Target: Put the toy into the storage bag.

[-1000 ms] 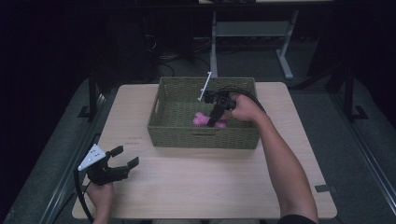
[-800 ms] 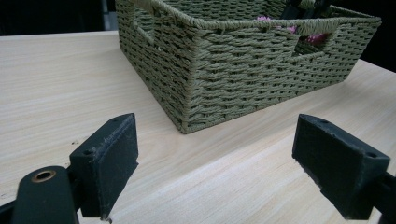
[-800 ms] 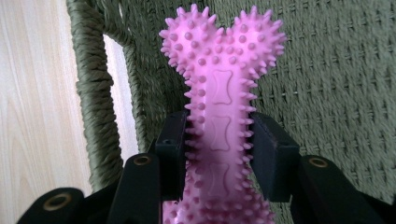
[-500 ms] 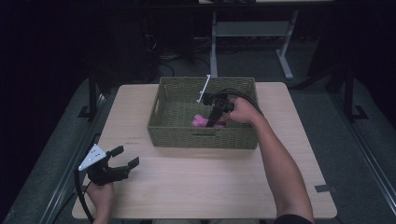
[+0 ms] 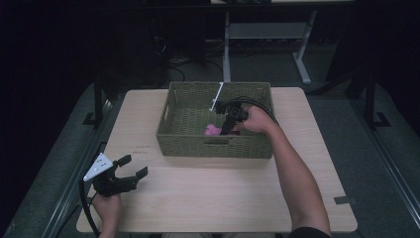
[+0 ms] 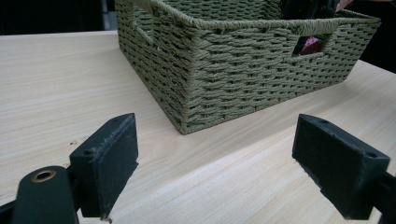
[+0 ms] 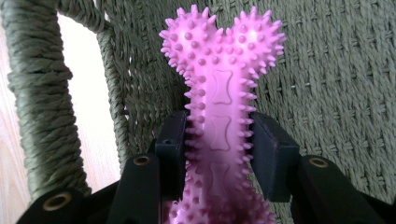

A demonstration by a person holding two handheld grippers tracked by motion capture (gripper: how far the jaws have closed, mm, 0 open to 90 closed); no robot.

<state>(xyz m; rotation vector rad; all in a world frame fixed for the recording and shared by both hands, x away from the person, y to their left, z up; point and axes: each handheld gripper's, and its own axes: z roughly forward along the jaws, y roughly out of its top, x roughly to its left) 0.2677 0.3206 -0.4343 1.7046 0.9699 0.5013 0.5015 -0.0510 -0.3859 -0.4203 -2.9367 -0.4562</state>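
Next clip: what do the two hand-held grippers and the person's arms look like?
Both are black, with blocky dark pads. The left hand-held gripper carries a grey three-cornered plate and trails a black cable; the right hand-held gripper trails a looping black cable. Forearms are bare; a dark sleeve edge shows on the right arm.

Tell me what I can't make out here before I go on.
- Pink bone toy: lower end cut off by the bottom edge in the right gripper view, behind the right gripper.
- Toy in the high view: mostly hidden by that gripper; small.
- Basket floor: hidden by its wall in the left gripper view.

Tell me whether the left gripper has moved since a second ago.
No. The left gripper sits at the same spot near the table's front left corner, jaws open.
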